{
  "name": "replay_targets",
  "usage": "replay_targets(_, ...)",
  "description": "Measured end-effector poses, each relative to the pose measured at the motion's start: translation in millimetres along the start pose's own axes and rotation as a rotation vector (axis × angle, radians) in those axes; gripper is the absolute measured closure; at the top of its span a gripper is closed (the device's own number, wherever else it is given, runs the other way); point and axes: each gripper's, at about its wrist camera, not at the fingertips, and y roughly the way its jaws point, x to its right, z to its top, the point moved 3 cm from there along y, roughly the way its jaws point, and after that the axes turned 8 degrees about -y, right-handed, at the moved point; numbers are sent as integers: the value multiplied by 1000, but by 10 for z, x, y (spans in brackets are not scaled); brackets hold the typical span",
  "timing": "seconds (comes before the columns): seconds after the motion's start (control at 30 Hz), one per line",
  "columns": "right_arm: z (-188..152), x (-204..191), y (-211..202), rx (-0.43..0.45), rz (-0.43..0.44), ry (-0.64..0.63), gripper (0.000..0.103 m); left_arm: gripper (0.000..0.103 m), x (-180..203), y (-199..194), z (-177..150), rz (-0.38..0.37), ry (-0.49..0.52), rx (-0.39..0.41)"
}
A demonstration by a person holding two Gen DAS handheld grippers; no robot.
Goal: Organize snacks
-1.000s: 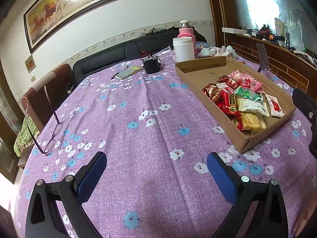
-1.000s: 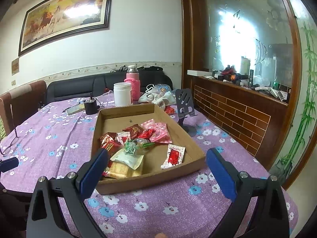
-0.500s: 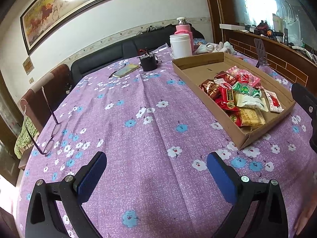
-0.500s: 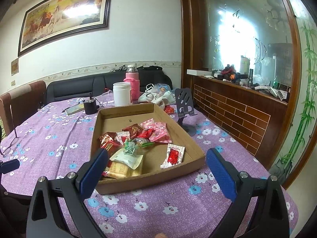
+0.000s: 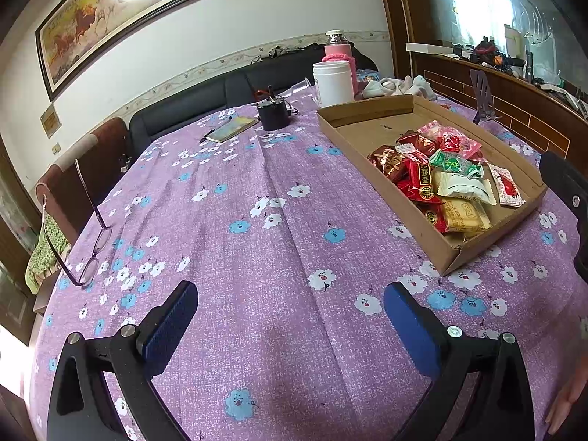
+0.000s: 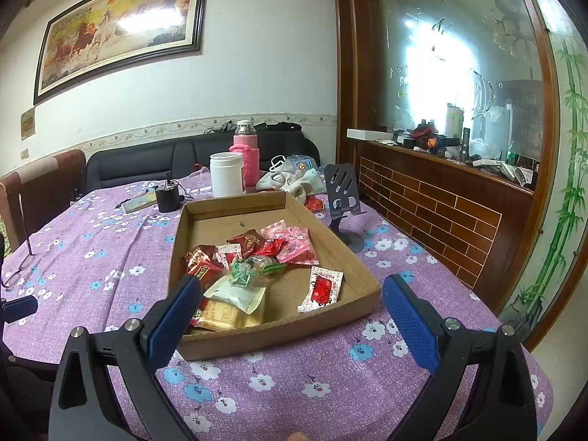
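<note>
A shallow cardboard tray (image 6: 228,343) (image 5: 452,253) sits on the purple flowered tablecloth and holds several wrapped snacks: red packets (image 6: 204,268), a pink one (image 6: 294,244), a green-and-white one (image 6: 237,294), a yellow one (image 6: 220,314) and a white-and-red sachet (image 6: 321,288). My right gripper (image 6: 290,316) hangs open just in front of the tray's near wall, nothing between its blue pads. My left gripper (image 5: 290,323) is open over bare cloth, left of the tray. The snacks (image 5: 433,180) lie to its upper right.
Behind the tray stand a white jar (image 6: 227,174), a pink-sleeved flask (image 6: 245,154), a black cup (image 6: 168,198), a phone stand (image 6: 343,202) and crumpled cloth (image 6: 290,182). Glasses (image 5: 88,235) lie at the left table edge. A sofa and a brick-faced counter border the table.
The left view has shifted slightly, with the tray sitting a little lower and closer. The right gripper has barely moved. Both grippers stay open.
</note>
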Motion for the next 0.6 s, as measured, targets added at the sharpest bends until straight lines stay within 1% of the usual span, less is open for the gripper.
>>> replay_targets(0.27, 2, 4, 9, 0, 1, 0, 4, 1, -4, -22, 8, -6, -4, 9)
replay_targets(0.5, -1, 1, 6, 3, 2, 3, 4, 1, 25, -11, 4, 32, 14, 17)
replay_targets(0.6, -6, -4, 1, 3, 2, 3, 4, 1, 31, -24, 2, 36, 18, 25)
